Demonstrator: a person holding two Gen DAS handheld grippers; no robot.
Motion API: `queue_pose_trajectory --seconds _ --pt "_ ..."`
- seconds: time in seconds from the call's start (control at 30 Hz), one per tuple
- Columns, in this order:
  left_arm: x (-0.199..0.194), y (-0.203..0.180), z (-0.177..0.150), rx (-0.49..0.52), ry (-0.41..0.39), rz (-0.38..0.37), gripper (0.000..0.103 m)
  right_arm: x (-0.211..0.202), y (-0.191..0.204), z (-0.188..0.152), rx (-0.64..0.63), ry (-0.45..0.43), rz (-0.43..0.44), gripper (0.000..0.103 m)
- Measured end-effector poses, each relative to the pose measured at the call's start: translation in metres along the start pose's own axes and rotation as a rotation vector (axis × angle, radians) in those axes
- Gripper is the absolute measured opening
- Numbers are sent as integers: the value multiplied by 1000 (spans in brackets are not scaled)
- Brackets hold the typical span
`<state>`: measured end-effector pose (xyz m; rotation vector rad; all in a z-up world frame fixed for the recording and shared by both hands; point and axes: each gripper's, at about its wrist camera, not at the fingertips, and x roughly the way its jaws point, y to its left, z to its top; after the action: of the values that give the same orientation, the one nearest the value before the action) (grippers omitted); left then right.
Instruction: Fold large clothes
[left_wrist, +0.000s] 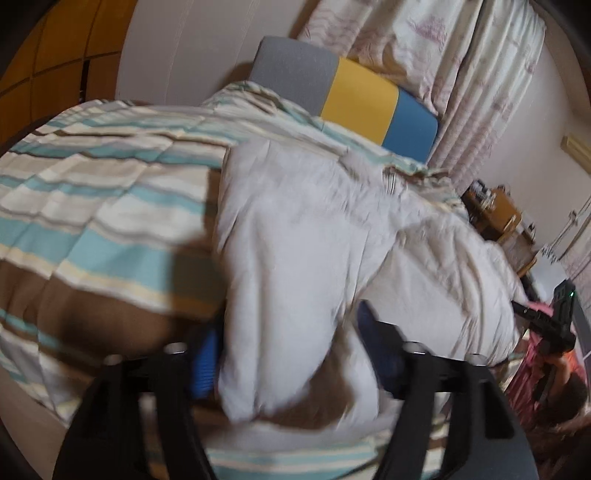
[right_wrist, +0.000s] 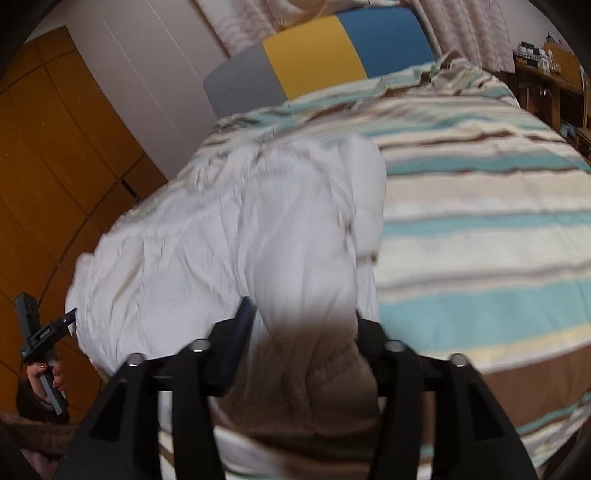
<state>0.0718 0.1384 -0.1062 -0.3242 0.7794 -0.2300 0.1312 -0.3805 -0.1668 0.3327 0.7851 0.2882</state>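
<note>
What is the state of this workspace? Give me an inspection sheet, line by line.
Surface: striped bedspread covering the bed, lightly wrinkled.
Job's things: white padded garment, bunched on the bedspread and not yet folded flat.
Clutter: small items on a wooden desk beside the bed, too blurred to name.
Grippers: left hand-held gripper and right hand-held gripper each have jaws standing wide with the garment between them.
Cables: nothing seen.
Surroundings: grey, yellow and blue headboard, patterned curtains, wooden wardrobe.
</note>
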Motion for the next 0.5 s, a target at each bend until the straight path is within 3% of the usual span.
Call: queue_pose_trajectory --seconds 0.07,0.17,0.2,0.23,0.27,0.3,0.37,0.5 --pt "6 -1 15 1 -9 -18 74 8 2 13 -5 -3 1 68" --pt "30 -3 31 -7 45 -50 79 22 7 24 -29 20 -7 68" --pt "36 -3 31 -12 62 -49 75 26 8 25 -28 33 -19 64" --pt "46 -3 32 -31 89 -46 49 33 9 28 -22 51 -27 57" --pt "49 -5 32 -35 99 -38 38 33 11 27 -26 58 -28 37" --pt "48 -8 33 -32 93 -32 34 34 13 29 -35 64 -30 29" --pt "38 -17 35 -2 52 -24 26 27 20 32 -63 47 -34 24" --pt "11 -30 53 45 -60 20 21 5 31 48 -106 -32 -75 20"
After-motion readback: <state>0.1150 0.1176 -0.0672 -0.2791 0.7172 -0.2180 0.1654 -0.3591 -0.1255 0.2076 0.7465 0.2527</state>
